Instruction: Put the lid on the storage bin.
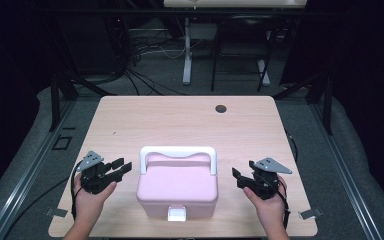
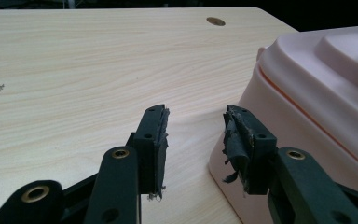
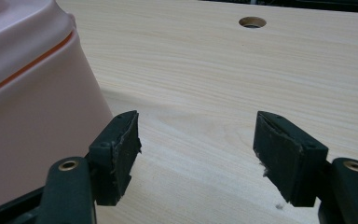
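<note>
A pale wooden table (image 1: 130,120) is seen from above, with a pink plastic box (image 1: 177,187) sitting near its near edge, roughly at the middle. The box has a white carrying handle (image 1: 178,151) folded back along its far side and a white latch (image 1: 176,213) on its near face. The lid is down on the box and the latch appears fastened, though it is too small to be sure.

A person's two hands come in from the near edge, each holding a black two-jaw gripper. The left gripper (image 1: 120,166) hovers just left of the box, its jaws parted and holding nothing. In the left gripper view, one jaw sits close against the box's lower corner, the other over bare wood; whether the near jaw touches the box cannot be told. The right gripper (image 1: 236,174) hovers just right of the box, its jaws spread wider and also empty. In the right gripper view, the box wall rises beside one jaw with a small gap.

A small round hole (image 1: 221,108) lies in the table's far right area.

Judging from this, the work has barely begun: both grippers flank the box, but neither grips it. Taking hold of the box, its handle or its latch is all still to come.
</note>
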